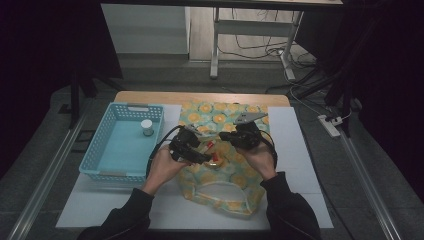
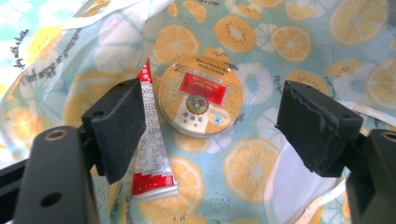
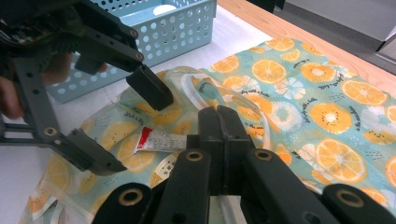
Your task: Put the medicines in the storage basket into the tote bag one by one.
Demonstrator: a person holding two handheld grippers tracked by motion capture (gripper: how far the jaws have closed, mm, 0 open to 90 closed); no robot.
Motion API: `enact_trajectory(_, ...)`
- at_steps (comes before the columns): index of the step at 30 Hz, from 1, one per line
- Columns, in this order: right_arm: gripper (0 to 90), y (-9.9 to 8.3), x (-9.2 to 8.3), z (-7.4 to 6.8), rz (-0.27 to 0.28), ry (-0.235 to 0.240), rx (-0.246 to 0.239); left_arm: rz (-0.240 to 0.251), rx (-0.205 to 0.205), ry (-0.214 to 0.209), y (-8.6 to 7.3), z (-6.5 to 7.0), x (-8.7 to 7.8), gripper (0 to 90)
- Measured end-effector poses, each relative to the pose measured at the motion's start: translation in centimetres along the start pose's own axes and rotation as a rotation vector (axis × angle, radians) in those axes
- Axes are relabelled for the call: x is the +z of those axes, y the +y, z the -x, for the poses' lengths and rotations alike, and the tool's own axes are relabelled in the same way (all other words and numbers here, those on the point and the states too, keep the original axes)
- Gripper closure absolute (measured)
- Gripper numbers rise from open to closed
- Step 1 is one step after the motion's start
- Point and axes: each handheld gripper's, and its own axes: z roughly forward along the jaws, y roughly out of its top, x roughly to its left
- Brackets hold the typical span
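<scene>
Spread wide, the left gripper (image 2: pixel 205 135) hovers just above a round tin (image 2: pixel 200 95) and a red-and-white sachet (image 2: pixel 150 154), both lying on the fruit-print bag (image 2: pixel 303 51), neither held. Left of it all, the blue basket (image 1: pixel 102 150) holds one small jar (image 1: pixel 146 127). Further right, the right gripper (image 3: pixel 223 128) is pressed together, seemingly pinching the bag's edge. Packing looks barely begun.

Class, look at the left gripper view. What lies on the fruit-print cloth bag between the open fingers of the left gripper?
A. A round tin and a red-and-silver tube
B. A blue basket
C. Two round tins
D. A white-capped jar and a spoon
A: the round tin lies flat on the fruit-print cloth bag with the red-and-silver tube beside it, both between the left gripper fingers, which touch neither.
</scene>
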Motion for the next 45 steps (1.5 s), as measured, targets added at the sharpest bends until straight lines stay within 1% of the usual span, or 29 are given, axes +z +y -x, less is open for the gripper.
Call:
enact_trajectory(4, 89.8, 0.0, 0.0, 0.0, 0.0, 0.001, -0.001, 0.001, -0.013, -0.005, -0.2, -0.2, -0.5, 20.0)
enact_trajectory(5, 89.8, 0.0, 0.0, 0.0, 0.0, 0.001, -0.001, 0.007, -0.029, -0.007, -0.4, -0.5, -0.9, 19.0)
enact_trajectory(8, 89.7, 0.0, 0.0, 0.0, 0.0, 0.001, -0.001, 0.026, -0.046, -0.023, -0.8, -1.2, -1.7, 15.9)
enact_trajectory(9, 89.8, 0.0, 0.0, 0.0, 0.0, 0.001, -0.002, 0.037, -0.06, -0.025, -1.0, -1.4, -1.9, 14.8)
enact_trajectory(10, 89.8, 0.0, 0.0, 0.0, 0.0, 0.002, -0.002, 0.037, -0.06, -0.025, -1.0, -1.4, -1.9, 13.7)
enact_trajectory(11, 89.8, 0.0, 0.0, 0.0, 0.0, 0.002, -0.002, 0.048, -0.069, -0.025, -1.3, -1.8, -2.4, 12.6)
enact_trajectory(12, 89.8, 0.0, 0.0, 0.0, 0.0, 0.002, -0.002, 0.048, -0.069, -0.025, -1.3, -1.8, -2.4, 11.5)
enact_trajectory(13, 89.8, 0.0, 0.0, 0.0, 0.0, 0.002, -0.002, 0.057, -0.069, -0.013, -1.6, -2.2, -3.0, 10.1)
enact_trajectory(14, 89.8, 0.0, 0.0, -0.1, -0.002, 0.001, -0.003, 0.062, -0.07, -0.011, -1.8, -2.4, -3.2, 8.8)
enact_trajectory(16, 89.8, 0.0, 0.1, -0.1, -0.002, 0.001, -0.002, 0.067, -0.074, -0.013, -1.9, -2.6, -3.5, 6.7)
enact_trajectory(17, 89.8, 0.0, 0.1, -0.1, -0.003, 0.002, -0.003, 0.075, -0.074, -0.013, -2.2, -3.0, -4.0, 5.4)
enact_trajectory(20, 89.8, 0.0, 0.1, 0.0, -0.004, 0.002, -0.002, 0.072, -0.069, -0.009, -2.5, -3.4, -4.5, 1.5)
enact_trajectory(21, 89.7, 0.0, 0.1, 0.0, -0.004, 0.002, -0.002, 0.063, -0.063, 0.004, -2.7, -3.8, -5.0, 1.1)
enact_trajectory(22, 89.7, 0.0, 0.1, 0.0, -0.004, 0.002, -0.002, 0.063, -0.063, 0.004, -2.7, -3.8, -5.0, 0.5)
enact_trajectory(23, 89.8, 0.0, 0.1, 0.0, -0.004, 0.001, -0.002, 0.058, -0.064, 0.015, -2.9, -4.0, -5.2, 0.0)
enact_trajectory(24, 89.8, 0.0, 0.1, 0.0, -0.004, 0.001, -0.002, 0.053, -0.068, 0.029, -3.2, -4.5, -5.6, 0.0)
enact_trajectory(26, 89.8, 0.0, 0.1, 0.0, -0.004, 0.001, -0.002, 0.052, -0.072, 0.037, -3.4, -4.8, -5.9, 0.0)
enact_trajectory(28, 89.7, 0.0, 0.1, 0.0, -0.004, 0.001, -0.002, 0.058, -0.085, 0.045, -3.7, -5.3, -6.3, 0.0)
enact_trajectory(29, 89.8, 0.0, 0.1, 0.0, -0.004, 0.001, -0.002, 0.062, -0.092, 0.059, -4.0, -5.8, -6.6, 0.0)
enact_trajectory(30, 89.7, -0.1, 0.1, 0.0, -0.005, 0.001, -0.001, 0.062, -0.092, 0.059, -4.0, -5.8, -6.6, 0.0)
enact_trajectory(31, 89.8, -0.1, 0.1, 0.0, -0.005, 0.001, -0.002, 0.06, -0.096, 0.086, -4.3, -6.3, -7.0, 0.0)
enact_trajectory(32, 89.8, -0.1, 0.1, 0.0, -0.005, 0.001, -0.002, 0.063, -0.096, 0.096, -4.4, -6.6, -7.2, 0.0)
enact_trajectory(38, 89.8, -0.1, 0.1, 0.1, -0.004, -0.001, -0.001, 0.082, -0.111, 0.142, -5.2, -8.3, -8.6, 0.2)
enact_trajectory(40, 89.8, -0.1, 0.1, 0.1, -0.005, -0.001, -0.001, 0.087, -0.124, 0.157, -5.4, -8.7, -9.0, 0.3)
enact_trajectory(41, 89.7, -0.1, 0.1, 0.1, -0.005, -0.001, -0.001, 0.087, -0.124, 0.157, -5.4, -8.7, -9.0, 0.3)
enact_trajectory(42, 89.8, -0.1, 0.1, 0.1, -0.004, 0.0, -0.001, 0.092, -0.137, 0.17, -5.5, -9.1, -9.4, 0.3)
enact_trajectory(43, 89.8, 0.0, 0.1, 0.0, -0.004, 0.0, -0.001, 0.092, -0.137, 0.17, -5.5, -9.1, -9.4, 0.3)
enact_trajectory(44, 89.8, 0.0, 0.1, 0.0, -0.003, 0.0, -0.002, 0.092, -0.148, 0.179, -5.6, -9.5, -9.6, 0.2)
enact_trajectory(45, 89.7, 0.0, 0.1, 0.0, -0.003, 0.0, -0.002, 0.092, -0.149, 0.189, -5.7, -9.6, -9.7, 0.2)
